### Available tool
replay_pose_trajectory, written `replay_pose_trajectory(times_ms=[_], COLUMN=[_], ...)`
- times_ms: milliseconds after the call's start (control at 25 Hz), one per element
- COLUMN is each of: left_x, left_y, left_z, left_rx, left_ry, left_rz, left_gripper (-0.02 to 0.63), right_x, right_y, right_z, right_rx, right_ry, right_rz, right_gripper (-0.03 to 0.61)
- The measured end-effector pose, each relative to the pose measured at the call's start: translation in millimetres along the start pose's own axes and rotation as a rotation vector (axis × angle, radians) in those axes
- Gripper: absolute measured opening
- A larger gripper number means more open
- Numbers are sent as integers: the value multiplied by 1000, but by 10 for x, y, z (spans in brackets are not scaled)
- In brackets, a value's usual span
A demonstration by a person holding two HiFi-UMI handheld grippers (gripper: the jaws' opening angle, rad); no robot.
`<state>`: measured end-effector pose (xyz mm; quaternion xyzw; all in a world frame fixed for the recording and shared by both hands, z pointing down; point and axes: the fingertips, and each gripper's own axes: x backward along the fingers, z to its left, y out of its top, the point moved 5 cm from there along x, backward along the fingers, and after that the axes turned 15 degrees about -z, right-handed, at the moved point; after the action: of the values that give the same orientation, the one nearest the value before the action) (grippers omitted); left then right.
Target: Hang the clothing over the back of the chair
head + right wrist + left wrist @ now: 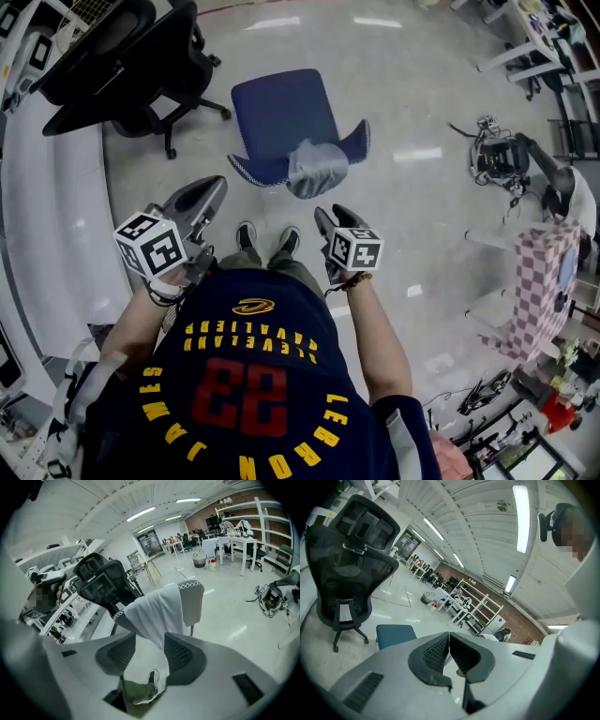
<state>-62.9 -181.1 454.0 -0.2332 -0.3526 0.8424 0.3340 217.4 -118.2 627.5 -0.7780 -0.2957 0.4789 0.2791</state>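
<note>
1. Bare floor [412,103] is left open to the right of the blue chair [281,117] and beyond it.
2. On the chair's left, passage is blocked by a black office chair [122,56]; farther left, a white desk [47,216] is set.
3. The chair's back is covered by draped grey clothing [317,167].
4. Well right of the chair, a cabled device [497,159] and a checkered cloth [544,272] are found.

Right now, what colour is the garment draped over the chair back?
The garment is light grey, clearest in the right gripper view.
</note>
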Motion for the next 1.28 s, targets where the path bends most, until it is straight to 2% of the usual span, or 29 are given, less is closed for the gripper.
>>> replay_pose_trajectory(times_ms=[160,320,560,640,880,1120,1280], left_x=[-40,-69,-119,-127,-121,-106,-77], left_y=[-4,-17,32,44,91,148,174], left_z=[9,-27,17,56,17,-49,-79], left_rx=[-15,-19,-13,-16,-106,-208,-246], left_ry=[-12,-12,-20,-26,-30,-36,-41], left_rz=[10,13,0,-2,-8,-20,-22], left_gripper=[5,5,5,5,5,5,5], right_x=[80,253,427,441,556,641,718], right_y=[190,355,681,806,1189,1400,1511], right_z=[79,234,661,792,1056,1228,1379], right_rx=[-5,2,18,30,51,81,142], right_ry=[-11,26,109,116,140,168,192], right_rz=[-72,-105,-183,-218,-327,-393,-440], right_gripper=[189,186,42,24,9,8,8])
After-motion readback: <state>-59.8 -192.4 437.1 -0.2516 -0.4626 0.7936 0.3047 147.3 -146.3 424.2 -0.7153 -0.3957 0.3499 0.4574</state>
